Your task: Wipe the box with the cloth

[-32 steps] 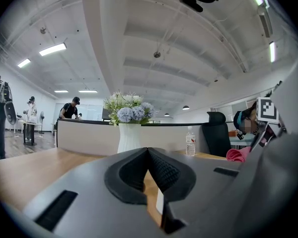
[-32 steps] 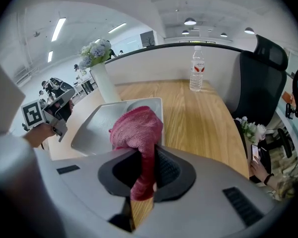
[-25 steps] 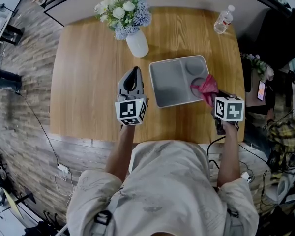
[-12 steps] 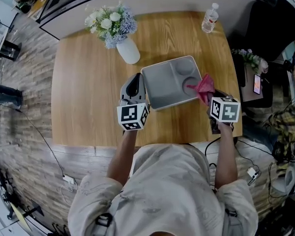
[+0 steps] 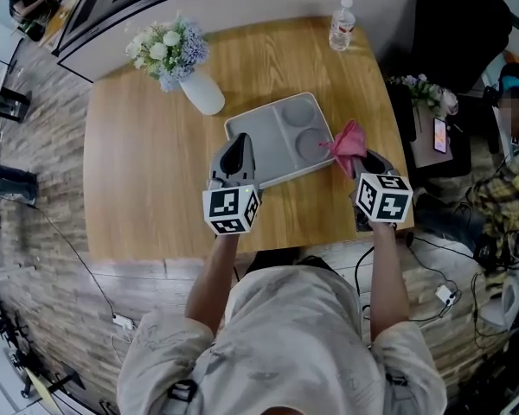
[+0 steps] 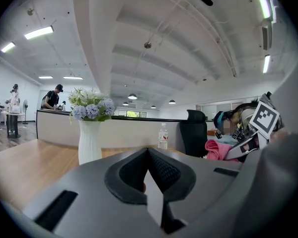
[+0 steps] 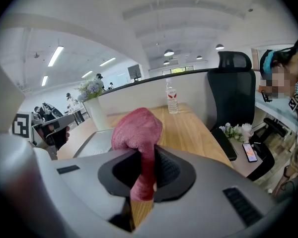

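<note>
A grey box (image 5: 268,141) with round and square compartments lies on the wooden table (image 5: 147,171). My right gripper (image 5: 363,164) is shut on a pink cloth (image 5: 346,143), which hangs bunched at the box's right end. In the right gripper view the cloth (image 7: 136,130) rises between the jaws of the right gripper (image 7: 144,157), with the box (image 7: 92,143) to the left. My left gripper (image 5: 238,143) is at the box's near-left edge. Its jaws look shut in the left gripper view (image 6: 148,155), and the box is hidden there.
A white vase of flowers (image 5: 203,95) stands behind the box to the left. A water bottle (image 5: 342,24) is at the table's far right corner. A black chair (image 5: 458,24), a side table with a phone (image 5: 438,134) and a seated person are to the right.
The cloth has moved from the box's round compartment to its right end. My left gripper has come up against the box's near-left edge. The head view has shifted.
</note>
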Demonstrator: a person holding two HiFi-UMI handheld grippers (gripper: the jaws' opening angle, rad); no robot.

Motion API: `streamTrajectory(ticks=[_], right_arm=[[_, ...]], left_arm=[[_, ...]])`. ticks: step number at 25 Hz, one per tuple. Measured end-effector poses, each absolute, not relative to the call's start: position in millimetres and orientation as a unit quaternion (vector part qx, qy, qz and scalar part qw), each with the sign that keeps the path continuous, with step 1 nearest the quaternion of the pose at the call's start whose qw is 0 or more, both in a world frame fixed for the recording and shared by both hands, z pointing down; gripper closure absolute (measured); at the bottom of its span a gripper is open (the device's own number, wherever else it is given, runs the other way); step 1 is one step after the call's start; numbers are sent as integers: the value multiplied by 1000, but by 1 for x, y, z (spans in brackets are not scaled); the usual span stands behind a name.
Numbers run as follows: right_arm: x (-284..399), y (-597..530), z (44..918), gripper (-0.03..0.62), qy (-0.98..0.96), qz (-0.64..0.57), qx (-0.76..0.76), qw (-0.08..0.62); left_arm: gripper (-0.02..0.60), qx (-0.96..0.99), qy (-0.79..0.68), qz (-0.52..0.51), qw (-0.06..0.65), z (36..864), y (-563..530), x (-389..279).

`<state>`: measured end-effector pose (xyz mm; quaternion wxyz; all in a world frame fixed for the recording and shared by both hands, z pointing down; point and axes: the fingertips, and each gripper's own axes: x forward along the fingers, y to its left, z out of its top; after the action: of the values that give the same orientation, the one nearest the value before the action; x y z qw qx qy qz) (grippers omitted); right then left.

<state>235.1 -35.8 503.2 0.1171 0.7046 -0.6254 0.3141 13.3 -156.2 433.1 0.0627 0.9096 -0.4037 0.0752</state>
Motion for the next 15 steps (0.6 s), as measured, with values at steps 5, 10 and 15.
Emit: streamTrajectory(ticks=[5, 10, 15], right_arm=[[245, -25, 487, 531, -634, 278, 716, 87], [249, -19, 462, 531, -643, 230, 728, 54], [248, -10, 426, 531, -654, 167, 738, 30]], left_arm=[[572, 913, -398, 71, 53, 426, -135, 32], [572, 913, -400, 63, 42, 414, -118, 38], [572, 912, -406, 44, 32, 392, -101, 37]])
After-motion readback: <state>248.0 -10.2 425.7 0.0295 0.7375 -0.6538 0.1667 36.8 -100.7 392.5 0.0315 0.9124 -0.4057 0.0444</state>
